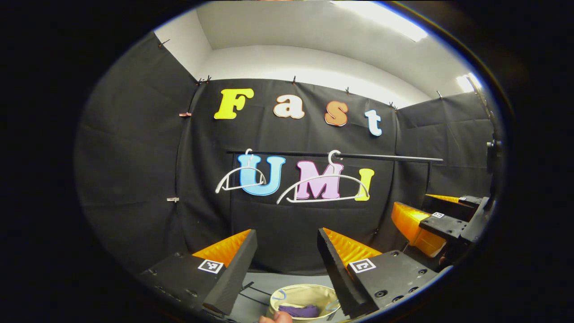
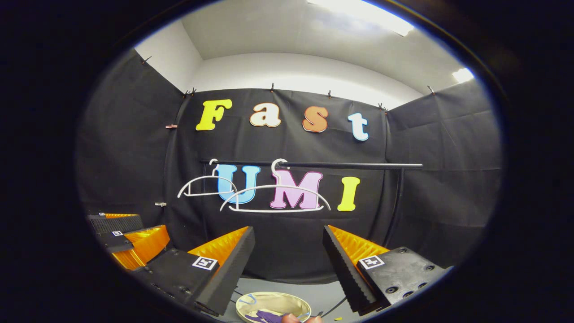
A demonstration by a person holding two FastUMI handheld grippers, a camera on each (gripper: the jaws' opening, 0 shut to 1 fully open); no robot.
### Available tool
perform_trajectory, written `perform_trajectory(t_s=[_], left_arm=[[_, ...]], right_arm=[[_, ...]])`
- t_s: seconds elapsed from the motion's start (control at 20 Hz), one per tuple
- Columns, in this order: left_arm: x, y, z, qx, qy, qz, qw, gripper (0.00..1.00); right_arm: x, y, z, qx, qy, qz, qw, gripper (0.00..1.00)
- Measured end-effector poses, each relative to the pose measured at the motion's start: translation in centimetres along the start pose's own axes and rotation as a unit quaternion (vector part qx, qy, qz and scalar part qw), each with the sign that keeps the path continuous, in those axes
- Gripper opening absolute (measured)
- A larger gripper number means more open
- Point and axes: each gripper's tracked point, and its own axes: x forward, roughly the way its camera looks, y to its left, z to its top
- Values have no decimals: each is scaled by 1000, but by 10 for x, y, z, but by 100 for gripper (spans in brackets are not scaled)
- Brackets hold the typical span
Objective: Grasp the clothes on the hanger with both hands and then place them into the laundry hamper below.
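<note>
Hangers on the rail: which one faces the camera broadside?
The larger-looking hanger toward the rail's middle, its full span showing. The other hanger, near the rail's left end, is turned at an angle. Both are bare.

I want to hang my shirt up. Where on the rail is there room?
The rail is bare from the big hanger to its right post. The left end is crowded: the small hanger overlaps the big one. Both hangers are bare; purple clothes lie in the hamper.
</note>
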Motion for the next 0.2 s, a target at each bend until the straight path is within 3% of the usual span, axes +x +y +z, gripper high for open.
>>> perform_trajectory(t_s=[0.2], left_arm=[[-7,2,-1,-3,3,-2,1000,86]], right_arm=[[-8,4,-3,1,6,-1,1000,98]])
